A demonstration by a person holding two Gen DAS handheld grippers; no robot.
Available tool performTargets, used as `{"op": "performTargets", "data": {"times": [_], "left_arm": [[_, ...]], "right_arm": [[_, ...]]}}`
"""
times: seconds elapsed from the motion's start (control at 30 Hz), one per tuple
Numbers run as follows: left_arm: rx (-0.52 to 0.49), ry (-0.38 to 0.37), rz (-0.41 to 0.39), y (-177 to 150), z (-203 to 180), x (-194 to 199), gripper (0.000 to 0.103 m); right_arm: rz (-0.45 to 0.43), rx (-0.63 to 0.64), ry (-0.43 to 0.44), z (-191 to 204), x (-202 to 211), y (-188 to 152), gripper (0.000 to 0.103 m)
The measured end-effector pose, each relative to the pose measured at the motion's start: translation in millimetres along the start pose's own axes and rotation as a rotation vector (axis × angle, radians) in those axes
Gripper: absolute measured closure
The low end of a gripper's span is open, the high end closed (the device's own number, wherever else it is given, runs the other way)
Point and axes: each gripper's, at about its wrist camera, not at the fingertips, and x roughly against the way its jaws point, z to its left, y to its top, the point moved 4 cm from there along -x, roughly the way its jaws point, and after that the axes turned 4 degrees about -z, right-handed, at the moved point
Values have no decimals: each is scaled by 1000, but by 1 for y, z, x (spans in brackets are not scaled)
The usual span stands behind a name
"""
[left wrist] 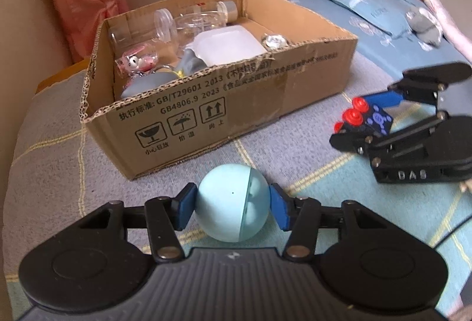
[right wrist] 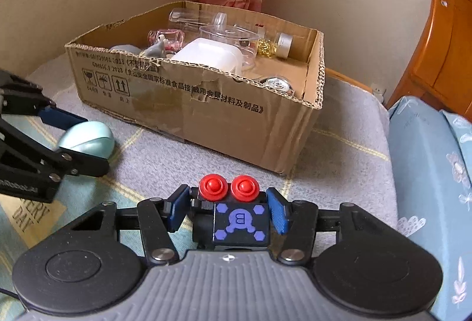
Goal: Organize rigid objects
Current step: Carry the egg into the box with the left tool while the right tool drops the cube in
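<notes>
Holding a pale blue ball (left wrist: 233,200) between its 2 blue pads, our left gripper (left wrist: 231,207) sits low over the checked blanket (left wrist: 53,144), just in front of the cardboard box (left wrist: 224,102). Our right gripper (right wrist: 225,210) has clamped onto a black toy block (right wrist: 240,222) with 2 red knobs, near the box's front wall. We see the box already filled with clear jars (right wrist: 227,34) and a white container (right wrist: 209,55).
</notes>
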Motion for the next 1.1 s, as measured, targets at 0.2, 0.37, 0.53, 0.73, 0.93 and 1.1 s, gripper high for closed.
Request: {"op": "performTargets", "data": {"times": [0.2, 0.37, 0.53, 0.73, 0.93, 1.1], "left_arm": [[-39, -32, -8, 13, -1, 28, 51], [-50, -47, -66, 43, 5, 56, 51], [-80, -14, -136, 82, 12, 68, 50], [-79, 47, -155, 118, 30, 45, 50], [-38, 103, -160, 126, 49, 17, 44], [-19, 153, -210, 122, 56, 20, 14]], "right_arm": [[-27, 34, 35, -5, 25, 14, 42], [-64, 66, 69, -10, 46, 35, 42], [-121, 66, 95, -15, 66, 60, 42], [-170, 85, 84, -19, 73, 87, 42], [-172, 96, 69, -26, 61, 108, 42], [-155, 95, 63, -32, 44, 123, 42]]}}
